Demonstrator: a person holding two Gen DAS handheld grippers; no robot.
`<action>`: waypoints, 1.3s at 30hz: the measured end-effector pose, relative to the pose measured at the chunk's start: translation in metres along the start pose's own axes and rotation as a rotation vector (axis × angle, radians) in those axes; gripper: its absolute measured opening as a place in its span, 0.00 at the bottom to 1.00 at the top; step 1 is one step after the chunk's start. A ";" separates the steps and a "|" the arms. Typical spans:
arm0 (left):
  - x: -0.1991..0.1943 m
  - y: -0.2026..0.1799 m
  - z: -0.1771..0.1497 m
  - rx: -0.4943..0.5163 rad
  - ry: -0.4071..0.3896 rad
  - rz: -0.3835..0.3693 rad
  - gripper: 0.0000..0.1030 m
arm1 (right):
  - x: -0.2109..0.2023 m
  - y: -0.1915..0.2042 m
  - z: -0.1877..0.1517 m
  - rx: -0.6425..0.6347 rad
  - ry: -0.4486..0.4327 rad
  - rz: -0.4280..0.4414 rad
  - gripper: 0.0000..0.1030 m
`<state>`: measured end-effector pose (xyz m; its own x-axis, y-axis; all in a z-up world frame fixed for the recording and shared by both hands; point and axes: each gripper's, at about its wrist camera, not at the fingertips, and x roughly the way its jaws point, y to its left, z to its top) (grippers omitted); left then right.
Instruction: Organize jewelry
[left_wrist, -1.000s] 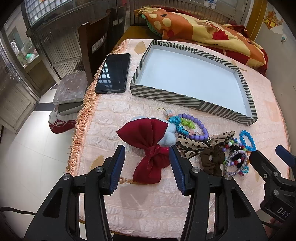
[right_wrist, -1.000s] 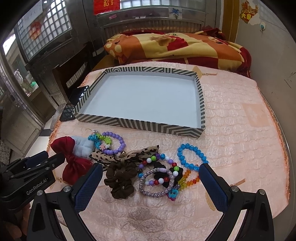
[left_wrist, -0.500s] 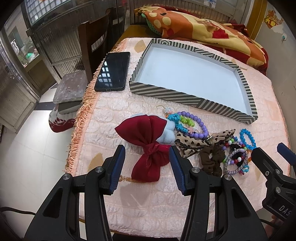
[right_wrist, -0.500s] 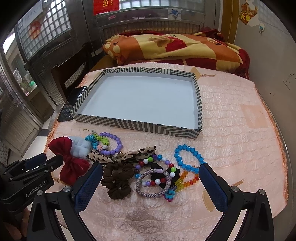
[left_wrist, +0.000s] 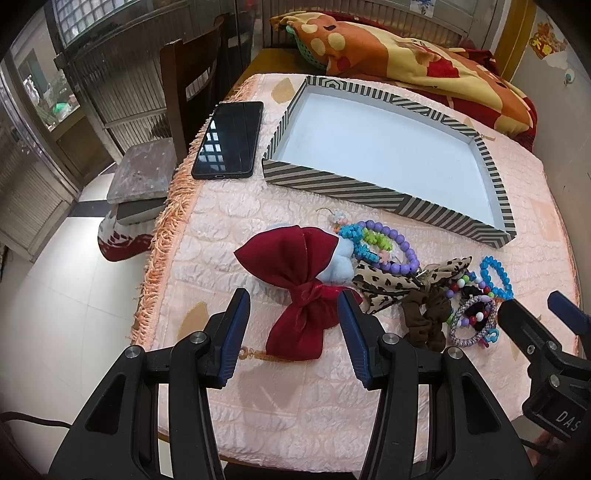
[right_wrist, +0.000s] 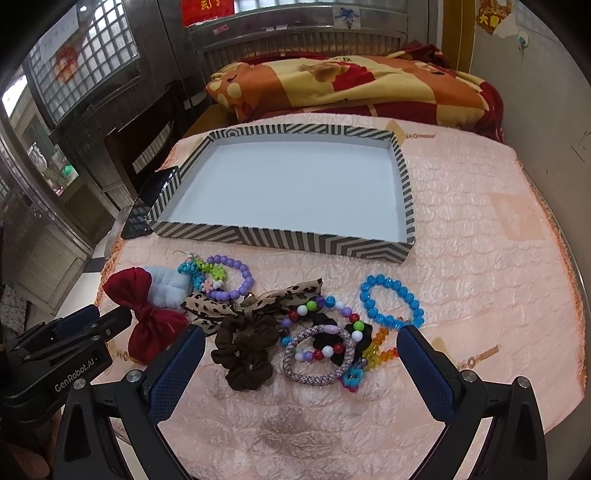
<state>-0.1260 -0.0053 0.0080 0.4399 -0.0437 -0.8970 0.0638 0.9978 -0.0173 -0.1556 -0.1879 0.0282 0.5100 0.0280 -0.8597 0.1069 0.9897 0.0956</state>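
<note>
The left gripper (left_wrist: 291, 330) is hovering with its jaws apart over the shiny dark-red cloth bow (left_wrist: 299, 280). The right gripper (right_wrist: 301, 363) is gaping wide around the fuzzy brown scrunchie (right_wrist: 243, 350) and round bead bracelets (right_wrist: 391, 301) (all lying on bumpy pink cloth (right_wrist: 480, 258)), near the striped cardboard tray (right_wrist: 280, 242).

Both tools hang side by side, low and level: left tool (left_wrist: 293, 334) half spread, right tool (right_wrist: 301, 363) gaping wide, nothing gripped

Even, bright indoor light, soft shadows, sharp focus, strong fisheye bending and dark vignetting at the corners.
</note>
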 end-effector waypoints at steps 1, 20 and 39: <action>0.000 0.001 0.000 -0.001 0.001 -0.001 0.47 | 0.001 0.000 0.000 0.002 0.005 0.003 1.00; 0.002 0.054 0.000 -0.095 0.052 -0.105 0.49 | 0.000 0.001 -0.006 -0.053 -0.011 0.001 1.00; 0.047 0.030 0.011 -0.109 0.125 -0.171 0.60 | 0.031 0.010 -0.020 -0.096 0.072 0.161 0.74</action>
<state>-0.0935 0.0225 -0.0294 0.3161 -0.2130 -0.9245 0.0282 0.9761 -0.2153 -0.1557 -0.1748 -0.0073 0.4512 0.1941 -0.8711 -0.0546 0.9802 0.1901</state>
